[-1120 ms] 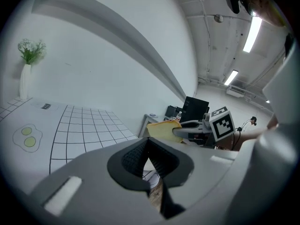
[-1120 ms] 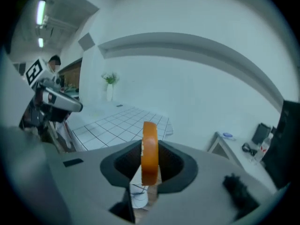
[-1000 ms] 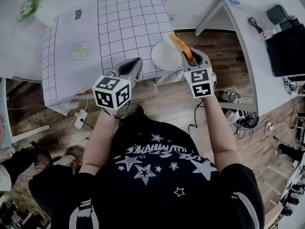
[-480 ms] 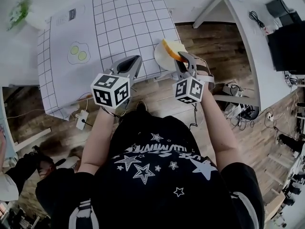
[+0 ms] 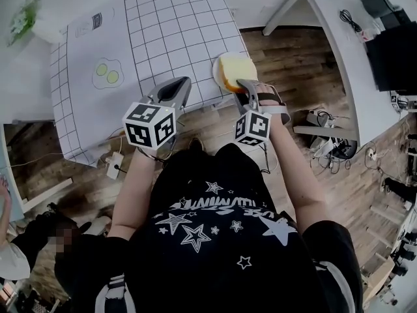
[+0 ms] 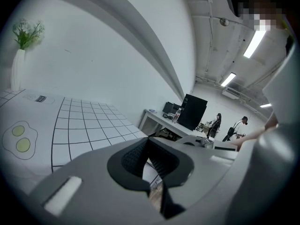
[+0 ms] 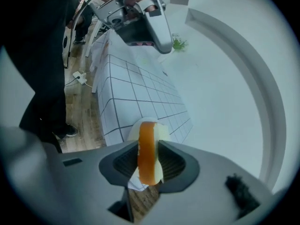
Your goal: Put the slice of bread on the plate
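Observation:
The slice of bread (image 5: pixel 236 70), pale with an orange crust, lies over the white plate (image 5: pixel 217 70) at the near right corner of the table. My right gripper (image 5: pixel 241 85) reaches it from the near side. In the right gripper view the slice (image 7: pixel 147 161) stands crust-on between the pads, which touch both of its faces while the jaws are opening; the plate's rim (image 7: pixel 133 131) shows just behind. My left gripper (image 5: pixel 177 89) hovers over the table's near edge, shut and empty (image 6: pixel 149 146).
A white cloth with a black grid (image 5: pixel 169 31) covers the table, with a fried-egg print (image 5: pixel 107 74) and a vase of flowers (image 5: pixel 19 19) at the far left. A second white table (image 5: pixel 339 44) stands to the right. A power strip (image 5: pixel 114 168) and cables lie on the wooden floor.
My right gripper has come down and rolled, bringing the slice from upright above the plate to flat over it. The left gripper barely shifted.

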`<state>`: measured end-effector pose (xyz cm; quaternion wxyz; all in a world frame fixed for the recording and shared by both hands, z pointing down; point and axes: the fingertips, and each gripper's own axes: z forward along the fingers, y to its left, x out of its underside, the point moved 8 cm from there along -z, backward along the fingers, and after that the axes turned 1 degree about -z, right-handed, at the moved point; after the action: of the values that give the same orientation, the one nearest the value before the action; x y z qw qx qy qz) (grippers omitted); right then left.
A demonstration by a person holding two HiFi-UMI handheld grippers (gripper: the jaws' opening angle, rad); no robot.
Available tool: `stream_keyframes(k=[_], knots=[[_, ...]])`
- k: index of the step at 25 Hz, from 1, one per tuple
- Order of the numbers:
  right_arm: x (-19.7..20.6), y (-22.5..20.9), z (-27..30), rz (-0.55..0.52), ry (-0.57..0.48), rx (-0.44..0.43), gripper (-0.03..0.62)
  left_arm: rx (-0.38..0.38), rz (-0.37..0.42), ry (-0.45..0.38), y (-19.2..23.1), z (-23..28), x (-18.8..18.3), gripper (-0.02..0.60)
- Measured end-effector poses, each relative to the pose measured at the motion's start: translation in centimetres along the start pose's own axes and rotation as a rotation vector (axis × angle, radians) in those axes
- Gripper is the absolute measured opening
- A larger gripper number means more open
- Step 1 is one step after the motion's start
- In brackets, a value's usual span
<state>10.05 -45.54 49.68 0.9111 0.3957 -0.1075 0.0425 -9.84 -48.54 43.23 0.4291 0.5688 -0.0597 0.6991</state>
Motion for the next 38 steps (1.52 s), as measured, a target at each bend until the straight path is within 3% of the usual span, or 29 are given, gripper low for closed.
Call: stream_keyframes(k=[9, 13, 28, 33, 38], knots=[[-0.1, 1.9, 1.0, 0.035, 0.011, -0.088, 0.169, -0.006, -0.008, 0.022, -0.3, -0.1, 0.7, 0.009], [0.0, 2.2, 1.3, 0.044, 0.013, -0.066, 0.183, -0.009, -0.003, 0.021, -0.8, -0.1, 0.8, 0.009], [0.3, 1.8, -1.2, 0.127, -0.171, -0.085, 0.221, -0.107, -0.032, -0.012, -3.2, -1.5, 1.5, 0.009], [0.2, 0.0, -4.0, 0.179, -0.298, 0.038, 0.218, -0.161, -0.045, -0.035, -4.7, -2.8, 2.1, 0.009], [0.7, -2.0, -7.7, 0.33, -0.415, 0.117, 0.216, -0.197, -0.037, -0.036, -7.7, -4.0, 3.7, 0.009]])
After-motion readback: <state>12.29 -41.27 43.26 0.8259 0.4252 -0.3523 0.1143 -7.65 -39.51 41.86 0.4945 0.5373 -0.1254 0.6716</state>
